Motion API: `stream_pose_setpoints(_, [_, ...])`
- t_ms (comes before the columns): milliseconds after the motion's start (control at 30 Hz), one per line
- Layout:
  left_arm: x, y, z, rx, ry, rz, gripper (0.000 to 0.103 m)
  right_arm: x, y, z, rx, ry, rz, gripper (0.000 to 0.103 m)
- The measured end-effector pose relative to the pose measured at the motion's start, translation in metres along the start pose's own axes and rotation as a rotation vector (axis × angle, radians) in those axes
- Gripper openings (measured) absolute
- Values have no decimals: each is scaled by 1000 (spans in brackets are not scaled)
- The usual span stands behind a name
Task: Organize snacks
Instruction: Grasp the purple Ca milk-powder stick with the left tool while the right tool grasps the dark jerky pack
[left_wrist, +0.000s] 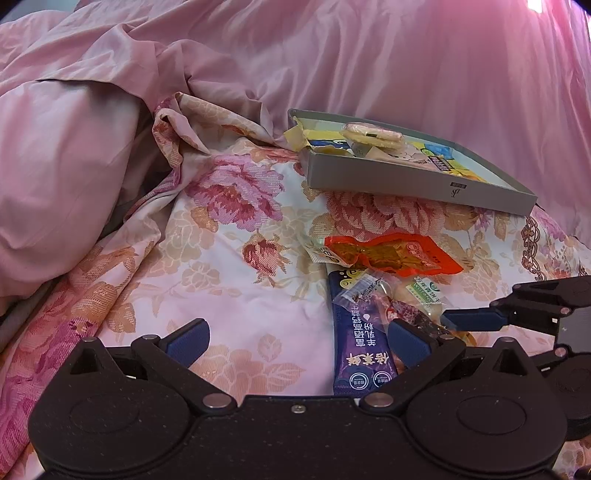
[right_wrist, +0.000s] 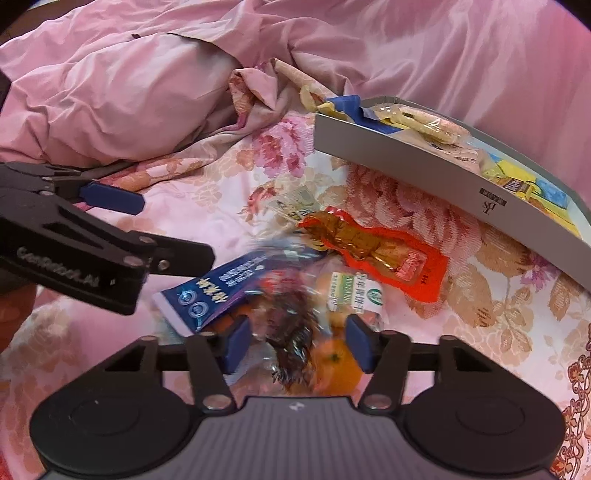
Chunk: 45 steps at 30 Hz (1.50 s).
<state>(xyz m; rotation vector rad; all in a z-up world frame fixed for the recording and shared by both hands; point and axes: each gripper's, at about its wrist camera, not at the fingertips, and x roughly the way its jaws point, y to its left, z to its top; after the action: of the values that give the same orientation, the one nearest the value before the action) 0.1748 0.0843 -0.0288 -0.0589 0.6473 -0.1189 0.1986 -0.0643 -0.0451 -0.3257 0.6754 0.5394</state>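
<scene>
Snack pile (left_wrist: 388, 291) lies on bedspread (left_wrist: 229, 266); box (left_wrist: 413, 181) behind it.

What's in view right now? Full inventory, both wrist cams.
grey box: 1, grey, open, far right on the floral sheet, several snacks inside
round biscuit pack: 1, pale yellow, on top of the box's contents
orange-red pouch: 1, on the sheet in front of the box
purple-blue packet: 1, long, under the loose pile
green-and-white biscuit pack: 1, in the pile
dark snack in clear wrapper: 1, between the right gripper's pads
orange fruit: 1, next to the dark snack
floral sheet: 1, pink and cream, under everything
pink duvet: 1, bunched behind
left gripper: 1, black, blue pads, open, empty
right gripper: 1, black, blue pads, around the wrapped snack; grip unclear
</scene>
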Motion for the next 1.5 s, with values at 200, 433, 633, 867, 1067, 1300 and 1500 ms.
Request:
stream_pose_setpoints(200, [1, 0, 0, 7, 4, -6, 102, -8, 4, -7, 29, -7, -27, 50])
stream_pose_setpoints(433, [6, -7, -2, 54, 11, -42, 102, -33, 9, -26, 63, -39, -131, 51])
stream_pose_setpoints(633, [31, -21, 0, 141, 32, -78, 102, -46, 0, -46, 177, -30, -179, 51])
stream_pose_setpoints(867, [60, -22, 9, 103, 71, -144, 95, -60, -12, -65, 292, -15, -178, 51])
stream_pose_setpoints(1067, [70, -17, 19, 62, 112, -138, 79, -65, -12, -71, 303, 1, -179, 51])
stream_pose_setpoints(1300, [65, -24, 18, 95, 143, -158, 42, -62, -12, -70, 318, 1, -177, 51])
stream_pose_setpoints(1500, [55, -22, 18, 59, 178, -174, 37, -61, -14, -71, 339, -1, -170, 52])
